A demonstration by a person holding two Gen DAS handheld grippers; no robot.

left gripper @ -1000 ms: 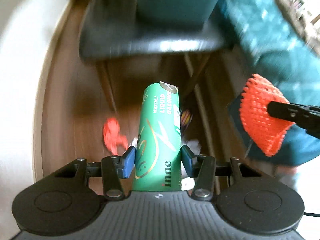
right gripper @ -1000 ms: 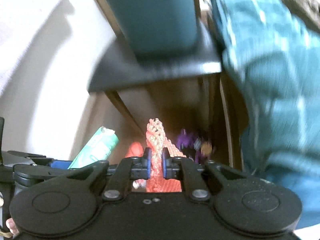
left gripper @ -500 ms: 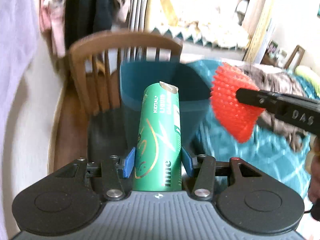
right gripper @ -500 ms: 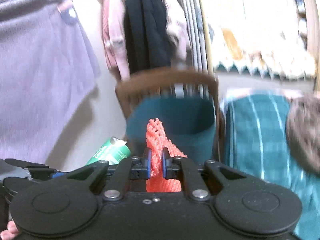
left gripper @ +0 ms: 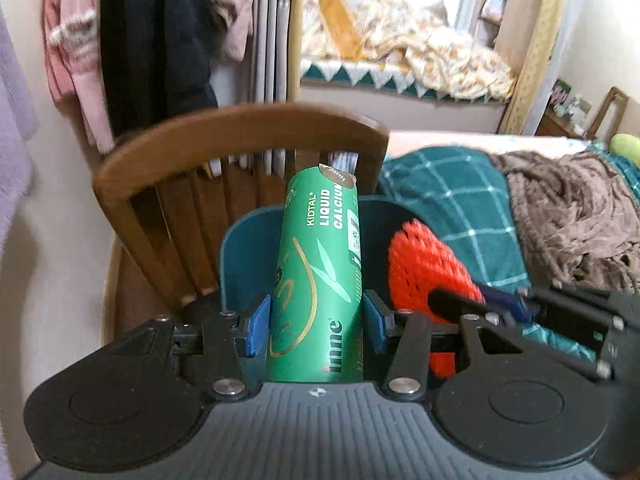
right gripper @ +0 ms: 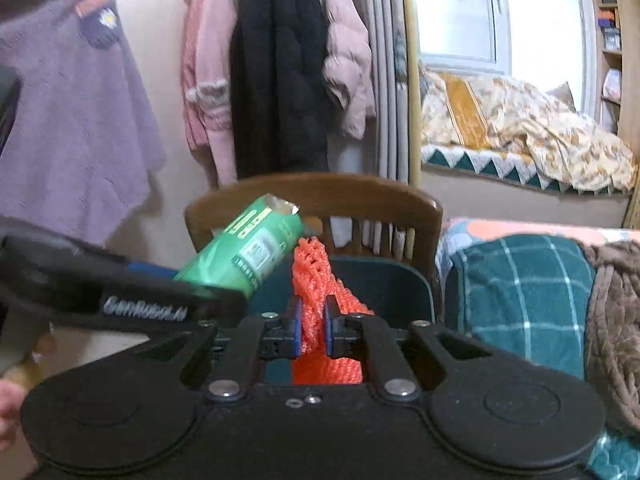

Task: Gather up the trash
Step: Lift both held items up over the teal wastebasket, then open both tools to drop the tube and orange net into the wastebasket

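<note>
Trash bin (left gripper: pixel 236 256) ahead | left claw (left gripper: pixel 316 320) tilted down, grips green tube (left gripper: pixel 316 280) | right claw (right gripper: pixel 312 326) pinches orange net (right gripper: pixel 316 280)

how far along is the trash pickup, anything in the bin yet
Done: both pieces are picked up. In hand: the left gripper clamps the green tube, the right gripper pinches the orange foam net, both in front of the teal bin on the chair. Left: dropping them in; the bin's contents are hidden.

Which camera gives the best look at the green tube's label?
The left wrist view: the green tube stands upright between the left gripper's pads, print readable. The right wrist view shows it tilted, small, partly hidden behind that gripper.
</note>
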